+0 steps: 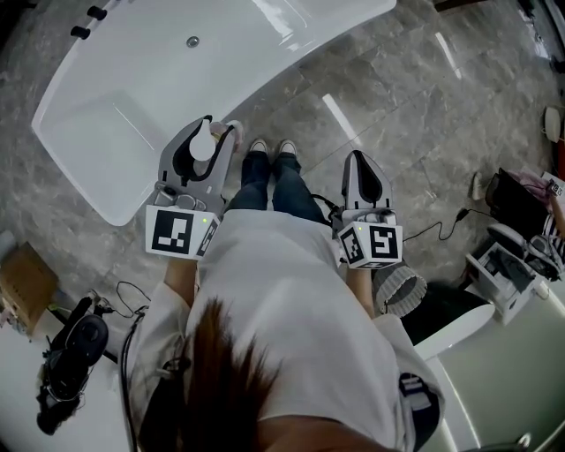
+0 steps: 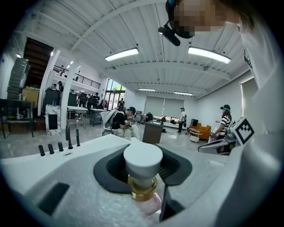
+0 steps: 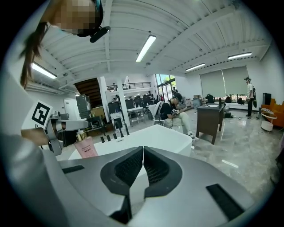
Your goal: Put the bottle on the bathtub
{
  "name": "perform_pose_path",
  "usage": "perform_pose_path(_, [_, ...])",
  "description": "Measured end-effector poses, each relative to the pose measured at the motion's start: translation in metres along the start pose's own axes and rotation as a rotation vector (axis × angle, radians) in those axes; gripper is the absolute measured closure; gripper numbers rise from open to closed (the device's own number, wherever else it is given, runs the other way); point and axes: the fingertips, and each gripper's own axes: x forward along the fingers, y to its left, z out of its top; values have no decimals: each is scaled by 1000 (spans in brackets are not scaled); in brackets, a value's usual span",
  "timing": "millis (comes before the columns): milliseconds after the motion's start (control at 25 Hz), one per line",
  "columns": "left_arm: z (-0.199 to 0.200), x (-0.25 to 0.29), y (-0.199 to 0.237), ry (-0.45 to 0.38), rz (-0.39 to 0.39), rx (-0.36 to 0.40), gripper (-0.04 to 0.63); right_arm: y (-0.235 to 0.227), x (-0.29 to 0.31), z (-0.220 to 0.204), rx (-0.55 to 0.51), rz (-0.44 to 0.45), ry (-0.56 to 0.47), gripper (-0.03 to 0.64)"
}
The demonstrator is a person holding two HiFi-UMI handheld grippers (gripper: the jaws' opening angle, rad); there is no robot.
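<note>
Grey stone floor (image 1: 397, 88) surrounds a white bathtub (image 1: 274, 53), and the person stands just beside its near long edge. Black tap fittings (image 1: 88, 13) stand along the far end of the rim.

The left hand-held gripper (image 1: 214, 137) is clenched on the bottle (image 2: 143, 160). The white cap sits between the pads, with the gold collar and pink body below them. The bottle hangs in the air at the near long edge of the bathtub and is not yet on the rim. The right hand-held gripper (image 3: 143, 164) is clenched with nothing between its jaws and hangs over the floor, well apart from the bathtub.

Probable faults from this state:
- Grasp high on the bottle. The hold appears to be at the cap, so the heavier body can swing or slip out during the reach.
- Early release. Opening the jaws before the base touches the rim can topple the bottle.
- Placement too close to an edge. The rim looks glossy, so the bottle can slide into the basin or drop to the floor.
- Contact with the tap fittings if the far end is chosen.
</note>
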Motion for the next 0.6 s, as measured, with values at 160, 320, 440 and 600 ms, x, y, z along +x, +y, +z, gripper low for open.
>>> perform_pose_path(160, [-5,3,-7,18,16,-2,446,-5,0,-1,-1,18,7,603])
perform_pose_path(320, [-3,4,-17,9,25,-3,446,-14,-3,5,-5,26,-7,603])
perform_pose_path(440, [2,6,-24,-3,22,6,446,-19,-5,8,-13,36,-15,603])
perform_pose_path(600, [8,12,-27,-18,19,16,446,-21,-2,10,-10,44,-23,603])
